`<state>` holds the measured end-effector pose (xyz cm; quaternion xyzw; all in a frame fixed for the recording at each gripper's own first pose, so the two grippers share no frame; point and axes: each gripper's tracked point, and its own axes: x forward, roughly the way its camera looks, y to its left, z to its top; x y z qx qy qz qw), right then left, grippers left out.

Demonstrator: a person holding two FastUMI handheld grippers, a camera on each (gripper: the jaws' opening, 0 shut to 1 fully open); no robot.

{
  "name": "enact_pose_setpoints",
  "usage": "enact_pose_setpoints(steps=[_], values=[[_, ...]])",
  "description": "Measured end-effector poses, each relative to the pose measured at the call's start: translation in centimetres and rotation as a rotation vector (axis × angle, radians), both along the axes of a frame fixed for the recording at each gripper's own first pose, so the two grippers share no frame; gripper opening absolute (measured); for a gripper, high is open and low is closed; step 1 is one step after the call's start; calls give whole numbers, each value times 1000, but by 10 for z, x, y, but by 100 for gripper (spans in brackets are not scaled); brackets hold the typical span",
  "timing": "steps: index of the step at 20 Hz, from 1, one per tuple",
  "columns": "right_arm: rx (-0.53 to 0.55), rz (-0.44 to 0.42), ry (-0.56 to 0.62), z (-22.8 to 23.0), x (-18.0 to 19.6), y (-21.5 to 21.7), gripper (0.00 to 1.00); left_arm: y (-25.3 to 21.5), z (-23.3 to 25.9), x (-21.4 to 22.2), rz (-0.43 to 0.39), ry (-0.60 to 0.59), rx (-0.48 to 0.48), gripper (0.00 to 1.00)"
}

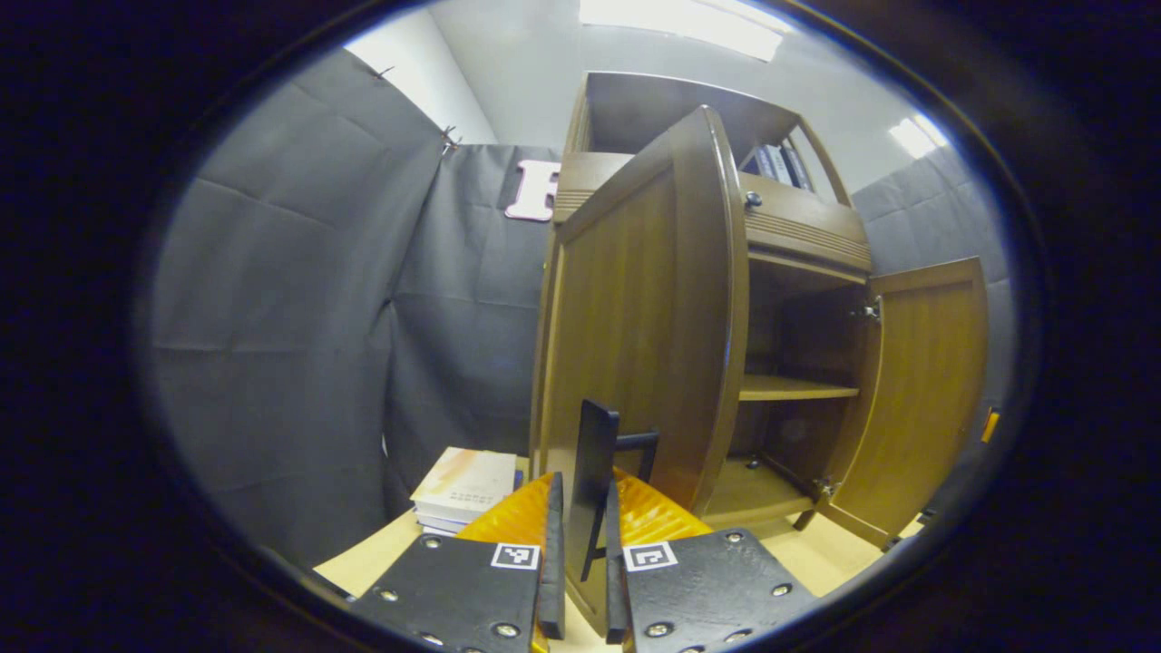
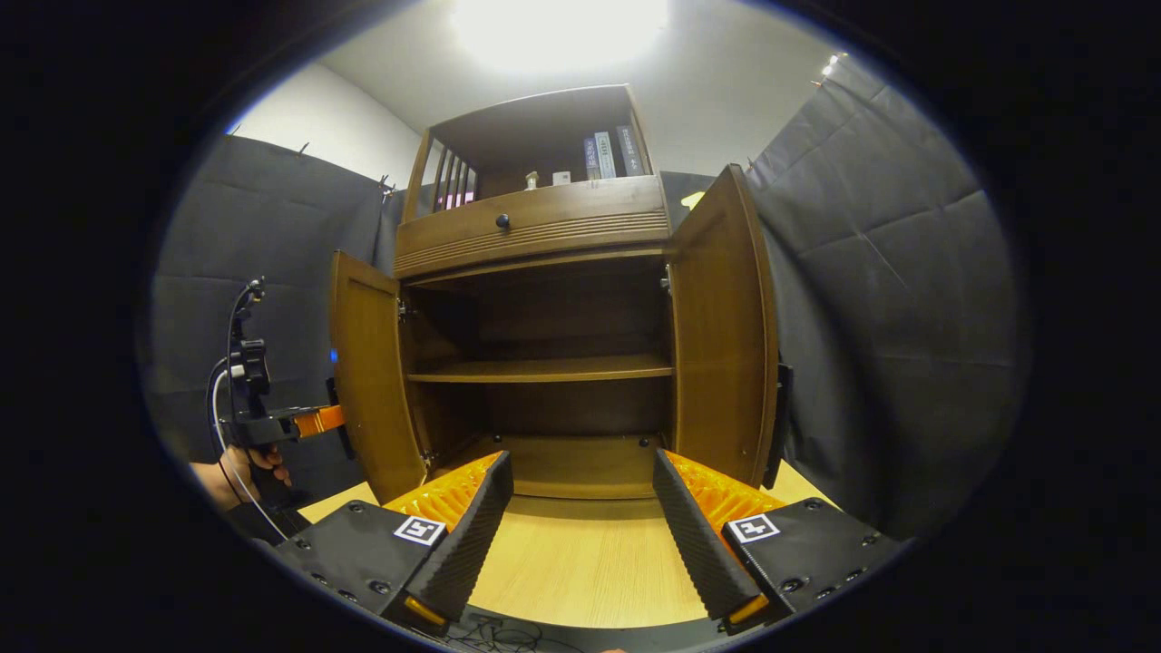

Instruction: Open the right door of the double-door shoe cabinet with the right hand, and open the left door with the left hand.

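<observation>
1. The shoe cabinet [image 2: 544, 299] stands upright on the table [image 2: 580, 562], both doors swung wide.
2. Left tool [image 1: 580, 562] is clamped on the left door's handle [image 1: 594, 472]; it likely should follow the hinge arc, not pull straight.
3. Right tool [image 2: 580, 535] hangs spread, empty, facing the shelves.

Books [image 1: 463, 490] lie on the table [image 2: 580, 562], left of the cabinet [image 2: 544, 363].

Book stack [image 1: 464, 488] partly hidden behind left tool [image 1: 580, 580].
</observation>
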<state>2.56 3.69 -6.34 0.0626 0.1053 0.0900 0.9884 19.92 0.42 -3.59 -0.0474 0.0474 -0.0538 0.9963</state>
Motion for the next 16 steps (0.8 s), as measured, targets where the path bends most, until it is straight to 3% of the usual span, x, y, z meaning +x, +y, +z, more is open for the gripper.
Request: enact_pose_setpoints(steps=[3, 4, 8, 9, 10, 13, 14, 16], values=[[4, 8, -2, -1, 5, 10, 97, 9, 0, -1, 31, -24, 28, 18], [7, 11, -1, -2, 6, 14, 92, 15, -4, -3, 46, -25, 41, 10], [6, 19, 1, -5, 13, 27, 92, 26, -1, -1, 45, -24, 25, 10], [5, 20, 1, -6, 14, 30, 97, 29, -1, -1, 42, -25, 28, 10], [6, 22, 0, -6, 15, 33, 92, 31, -1, -1, 38, -27, 31, 10], [11, 25, 1, -7, 17, 41, 92, 37, 0, -3, 39, -31, 47, 10], [13, 24, -2, -6, 19, 43, 97, 41, 0, -4, 40, -32, 56, 10], [15, 24, -5, -6, 19, 49, 97, 50, 1, -7, 47, -38, 73, 10]])
